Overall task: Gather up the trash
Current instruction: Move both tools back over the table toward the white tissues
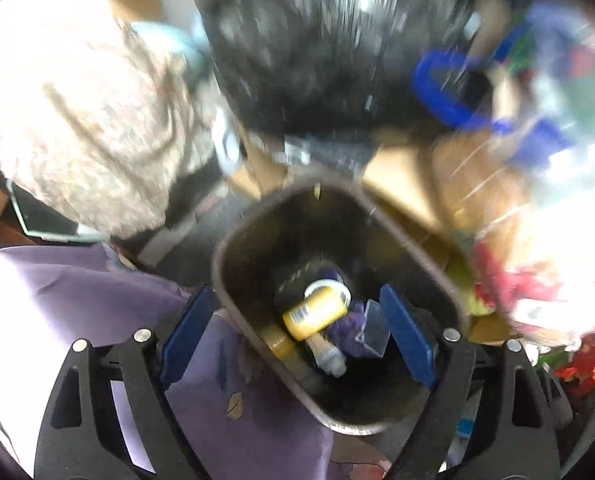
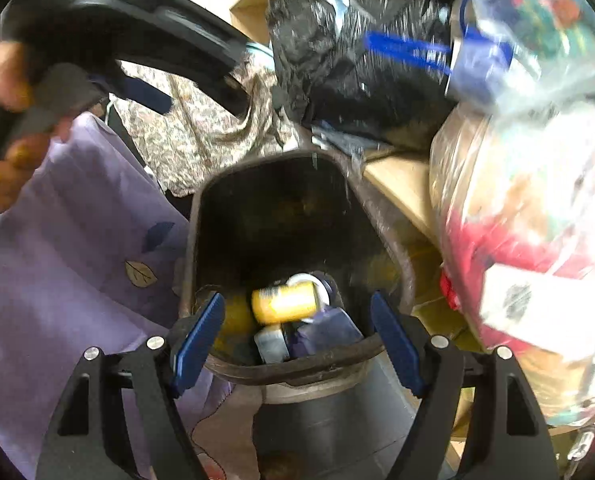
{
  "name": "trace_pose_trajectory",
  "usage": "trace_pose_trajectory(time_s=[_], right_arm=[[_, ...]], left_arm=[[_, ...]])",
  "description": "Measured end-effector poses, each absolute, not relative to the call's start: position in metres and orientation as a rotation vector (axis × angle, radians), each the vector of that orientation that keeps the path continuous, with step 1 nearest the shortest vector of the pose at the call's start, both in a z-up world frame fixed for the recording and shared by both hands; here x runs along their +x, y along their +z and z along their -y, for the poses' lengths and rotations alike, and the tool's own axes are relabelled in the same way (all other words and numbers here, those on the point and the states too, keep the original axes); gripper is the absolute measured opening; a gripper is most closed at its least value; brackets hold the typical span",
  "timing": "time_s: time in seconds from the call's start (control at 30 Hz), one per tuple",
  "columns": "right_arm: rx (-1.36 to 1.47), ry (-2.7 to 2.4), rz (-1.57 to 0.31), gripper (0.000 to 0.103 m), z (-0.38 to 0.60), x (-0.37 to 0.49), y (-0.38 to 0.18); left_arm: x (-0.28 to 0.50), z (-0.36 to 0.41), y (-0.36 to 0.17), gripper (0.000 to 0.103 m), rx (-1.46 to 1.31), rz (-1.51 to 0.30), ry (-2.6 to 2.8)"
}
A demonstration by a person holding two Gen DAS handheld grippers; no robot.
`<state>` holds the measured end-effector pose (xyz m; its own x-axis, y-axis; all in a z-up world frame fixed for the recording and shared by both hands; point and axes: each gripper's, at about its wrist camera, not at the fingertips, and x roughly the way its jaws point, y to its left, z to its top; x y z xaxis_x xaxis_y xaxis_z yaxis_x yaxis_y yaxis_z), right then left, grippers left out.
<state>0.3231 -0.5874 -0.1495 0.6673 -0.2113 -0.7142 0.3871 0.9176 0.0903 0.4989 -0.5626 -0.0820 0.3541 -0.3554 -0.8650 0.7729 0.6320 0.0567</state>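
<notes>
Above the bin (image 1: 233, 276), both grippers hang with fingers spread wide, holding nothing: left gripper (image 1: 297, 336), right gripper (image 2: 297, 342). Inside the bin lie a yellow can (image 1: 315, 312), a bottle (image 1: 329, 358) and purple wrapping (image 1: 351, 330).

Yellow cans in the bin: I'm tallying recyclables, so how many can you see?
1. A yellow can lies on its side at the bottom of the dark trash bin, on top of a small pale bottle and purple scraps. More may be hidden underneath.
</notes>
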Motion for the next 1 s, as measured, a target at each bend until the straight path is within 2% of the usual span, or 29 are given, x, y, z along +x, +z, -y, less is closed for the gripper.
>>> trace_pose_trajectory(time_s=[0.07, 0.17, 0.33, 0.53, 0.77, 0.9, 1.0], right_arm=[[0.227, -0.343, -0.753, 0.075, 0.579, 0.317, -0.134], [0.202, -0.298, -0.732, 0.075, 0.560, 0.312, -0.110], [0.136, -0.161, -0.708, 0.075, 0.506, 0.310, -0.071], [0.031, 0.072, -0.690, 0.078, 0.415, 0.317, -0.036], [-0.081, 0.416, -0.713, 0.078, 0.292, 0.336, -0.020], [-0.131, 0.543, -0.743, 0.077, 0.236, 0.351, -0.017], [-0.180, 0.583, -0.762, 0.070, 0.205, 0.367, -0.018]], left_arm=[[0.482, 0.524, -0.051, 0.092, 0.443, -0.870, -0.779], [0.455, 0.465, -0.022, 0.097, 0.395, -0.760, -0.779], [0.412, 0.343, -0.002, 0.098, 0.367, -0.714, -0.706], [0.371, 0.183, -0.007, 0.098, 0.272, -0.722, -0.540], [0.317, 0.012, -0.018, 0.098, 0.237, -0.715, -0.364], [0.298, -0.053, -0.026, 0.098, 0.226, -0.726, -0.303], [0.290, -0.088, -0.032, 0.098, 0.206, -0.733, -0.257]])
